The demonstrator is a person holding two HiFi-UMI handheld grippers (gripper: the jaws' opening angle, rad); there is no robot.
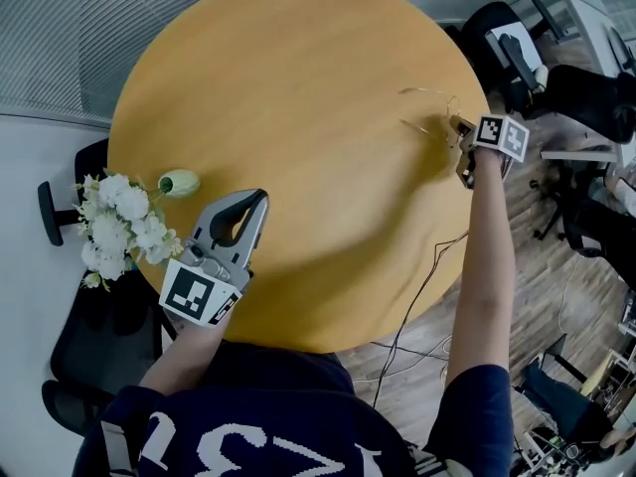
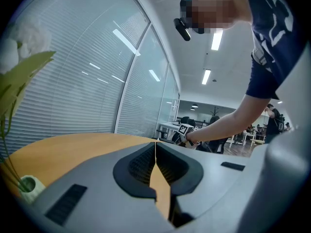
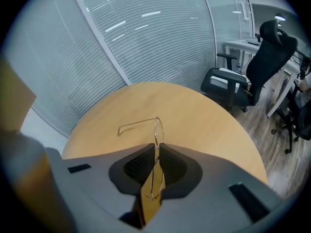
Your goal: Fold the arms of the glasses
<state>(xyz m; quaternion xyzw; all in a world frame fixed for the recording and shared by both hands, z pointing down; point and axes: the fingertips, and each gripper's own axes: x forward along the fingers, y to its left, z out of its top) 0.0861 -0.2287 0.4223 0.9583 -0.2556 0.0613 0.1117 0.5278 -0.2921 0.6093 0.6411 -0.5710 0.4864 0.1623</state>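
right gripper: jaws clamping the front of the thin gold wire-rimmed glasses, pinching near the bridge I think; the wire is too thin to be sure. One rim is sticking up just past the jaw tips, the other is sitting in the gap behind them. One arm is running out left of the tips, standing open over the round light-wood table. Head view is showing both arms splayed, so neither fold is done; both are left.

left gripper: jaws pressing together, nothing between them, hovering well apart from the glasses. Looking like the free tool for pushing the arms in.
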